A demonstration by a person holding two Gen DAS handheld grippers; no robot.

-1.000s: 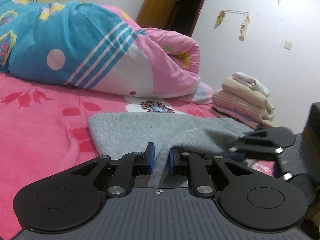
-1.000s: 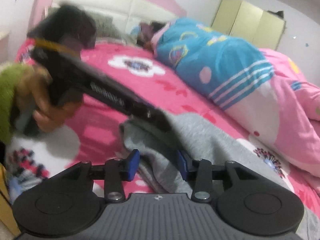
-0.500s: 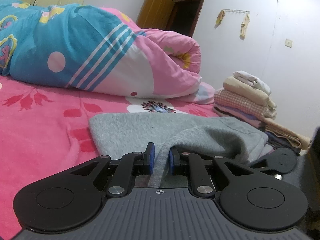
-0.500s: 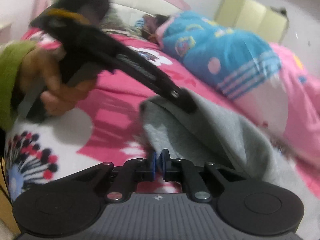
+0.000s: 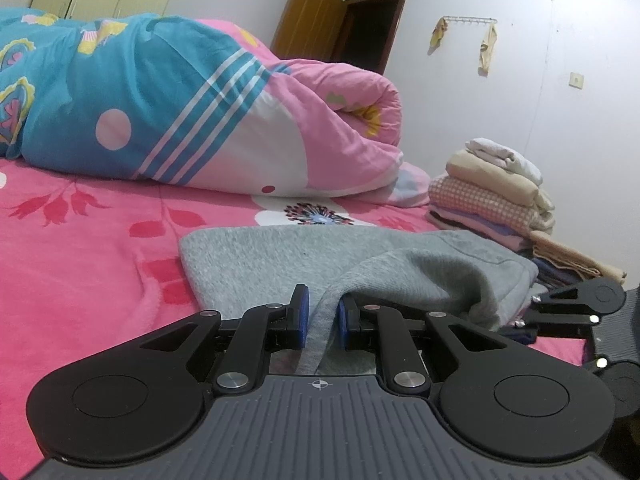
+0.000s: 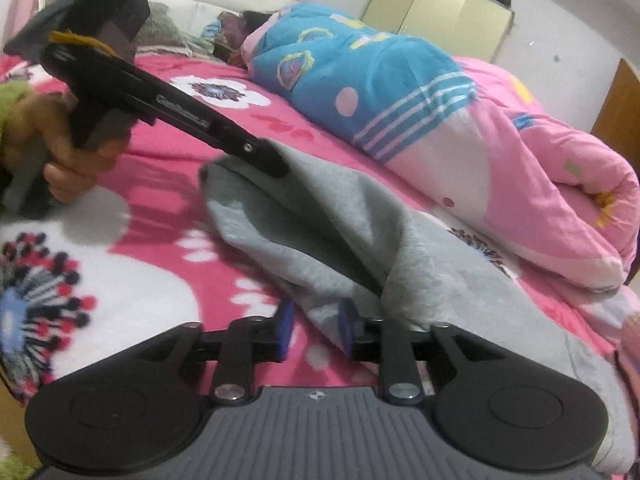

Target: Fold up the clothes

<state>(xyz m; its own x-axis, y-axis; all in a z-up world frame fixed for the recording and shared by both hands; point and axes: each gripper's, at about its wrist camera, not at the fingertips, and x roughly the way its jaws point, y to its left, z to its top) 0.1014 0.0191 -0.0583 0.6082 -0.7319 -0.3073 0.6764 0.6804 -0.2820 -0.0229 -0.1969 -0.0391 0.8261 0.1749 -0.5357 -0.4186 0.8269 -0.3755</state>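
1. A grey garment [image 5: 360, 264] of sweatshirt-like knit lies on a bed covered by a pink sheet [image 5: 80, 264] printed with red leaves and white flowers.
2. The left gripper [image 5: 320, 318] sits low at the garment's near edge; its blue-padded jaws are clamped on a raised fold of the grey cloth, which fills the narrow gap between them.
3. In the right wrist view the left gripper [image 6: 272, 160] is seen from the side, held by a hand [image 6: 68, 160] with a green sleeve [image 6: 12, 104] at the wrist. White lettering runs along its black arm, too blurred to read.
4. The right gripper [image 6: 314, 334] stands at another edge of the garment [image 6: 440, 264]. Its blue pads [image 6: 285, 332] are apart, and a hanging fold of grey cloth lies in the gap against the right-hand pad; the left-hand pad is clear of the cloth, so the jaws are open and not pinching.
5. Between the two grippers the cloth is lifted into a loose ridge, with a dark hollow beneath it.
6. Behind the garment lies a rolled quilt [image 5: 180, 112] in blue, white and pink.
7. A stack of folded clothes [image 5: 492, 196] sits at the far right of the bed, near a white wall [image 5: 520, 92].
8. A brown door [image 5: 312, 20] stands open beside a dark doorway.
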